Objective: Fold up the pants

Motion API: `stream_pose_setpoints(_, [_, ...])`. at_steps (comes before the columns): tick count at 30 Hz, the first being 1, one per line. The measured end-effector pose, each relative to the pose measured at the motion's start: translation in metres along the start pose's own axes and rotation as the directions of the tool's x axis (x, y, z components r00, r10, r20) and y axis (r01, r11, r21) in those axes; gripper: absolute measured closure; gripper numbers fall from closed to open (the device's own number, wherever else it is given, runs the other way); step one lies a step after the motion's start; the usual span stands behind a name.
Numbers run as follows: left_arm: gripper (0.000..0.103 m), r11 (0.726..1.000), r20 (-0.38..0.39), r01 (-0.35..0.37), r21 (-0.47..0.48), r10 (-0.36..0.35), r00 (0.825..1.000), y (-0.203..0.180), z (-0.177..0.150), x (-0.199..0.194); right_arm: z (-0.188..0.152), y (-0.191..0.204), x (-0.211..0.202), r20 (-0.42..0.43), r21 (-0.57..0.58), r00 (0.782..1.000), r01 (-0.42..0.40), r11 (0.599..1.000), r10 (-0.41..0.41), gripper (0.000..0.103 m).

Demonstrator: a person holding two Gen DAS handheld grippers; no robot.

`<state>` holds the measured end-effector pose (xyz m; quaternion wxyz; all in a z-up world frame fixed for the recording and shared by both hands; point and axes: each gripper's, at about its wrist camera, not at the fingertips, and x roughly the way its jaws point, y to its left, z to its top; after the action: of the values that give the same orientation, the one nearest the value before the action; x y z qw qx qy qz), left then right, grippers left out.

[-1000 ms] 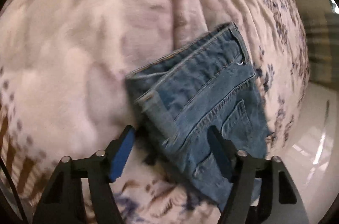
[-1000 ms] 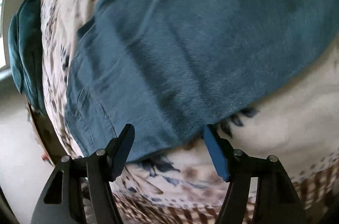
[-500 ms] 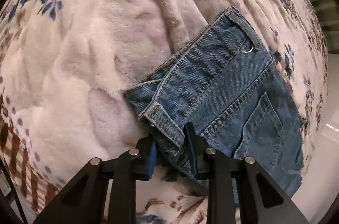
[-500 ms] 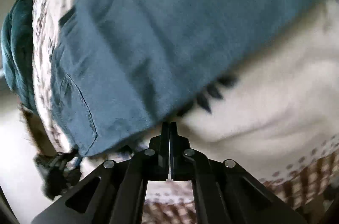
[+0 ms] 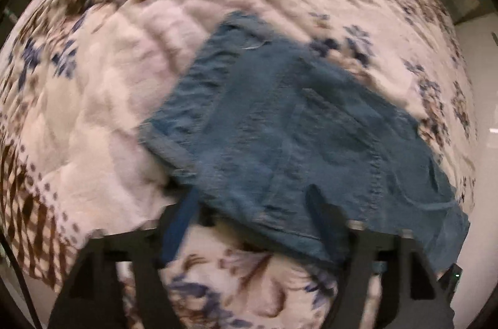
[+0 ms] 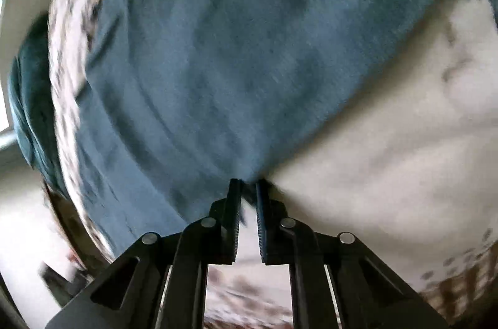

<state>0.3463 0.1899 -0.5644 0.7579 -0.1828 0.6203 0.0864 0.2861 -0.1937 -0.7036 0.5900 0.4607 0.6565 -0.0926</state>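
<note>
Folded blue denim pants lie on a floral fleece blanket. My left gripper hovers over their near edge. Its jaws are opening and stand wide apart, and the pads press on nothing. The denim passes beneath the right finger. In the right wrist view the pants fill the upper left. Their lower edge is drawn into a point at my right gripper. Those jaws stand a narrow gap apart and are opening slightly, with a pinch of denim between the tips. Both views are blurred.
The cream blanket spreads to the right of the pants. A dark teal cloth lies at the bed's left edge, with pale floor beyond it. In the left wrist view, pale floor shows past the bed's right edge.
My left gripper, half a second ago shut on the pants' waistband corner, let go, opened wide, rose and rolled. My right gripper closed, shifted along the pants' edge, and holds a pinch of denim.
</note>
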Motion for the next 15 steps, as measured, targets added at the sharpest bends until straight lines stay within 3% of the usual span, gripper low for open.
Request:
stream_pose_setpoints(3, [0.008, 0.996, 0.034, -0.022, 0.082, 0.019, 0.999, -0.031, -0.003, -0.004, 0.003, -0.018, -0.007, -0.086, 0.027, 0.989, -0.115, 0.993, 0.117, 0.09])
stream_pose_setpoints(5, [0.008, 0.991, 0.052, -0.022, 0.133, 0.015, 0.999, -0.055, -0.005, -0.008, 0.011, -0.034, -0.034, -0.046, 0.032, 0.987, -0.153, 0.988, 0.155, 0.077])
stream_pose_setpoints(7, [0.008, 0.985, 0.076, -0.008, 0.173, -0.005, 0.997, -0.083, -0.007, -0.01, 0.026, -0.061, -0.084, 0.112, 0.03, 0.977, -0.188, 0.982, 0.183, 0.033])
stream_pose_setpoints(8, [0.008, 0.978, 0.101, -0.019, 0.208, -0.002, 0.995, -0.102, -0.009, -0.011, 0.032, -0.073, -0.101, 0.18, 0.036, 0.965, -0.199, 0.979, 0.19, 0.026])
stream_pose_setpoints(11, [0.008, 0.953, 0.133, -0.035, 0.302, -0.006, 0.991, -0.153, -0.017, -0.01, 0.063, -0.129, -0.163, 0.434, 0.091, 0.884, -0.231, 0.969, 0.171, 0.023])
stream_pose_setpoints(15, [0.008, 0.918, 0.13, -0.04, 0.394, -0.013, 0.991, -0.22, -0.032, 0.003, 0.124, -0.205, -0.209, 0.595, 0.186, 0.796, -0.268, 0.945, 0.109, 0.023])
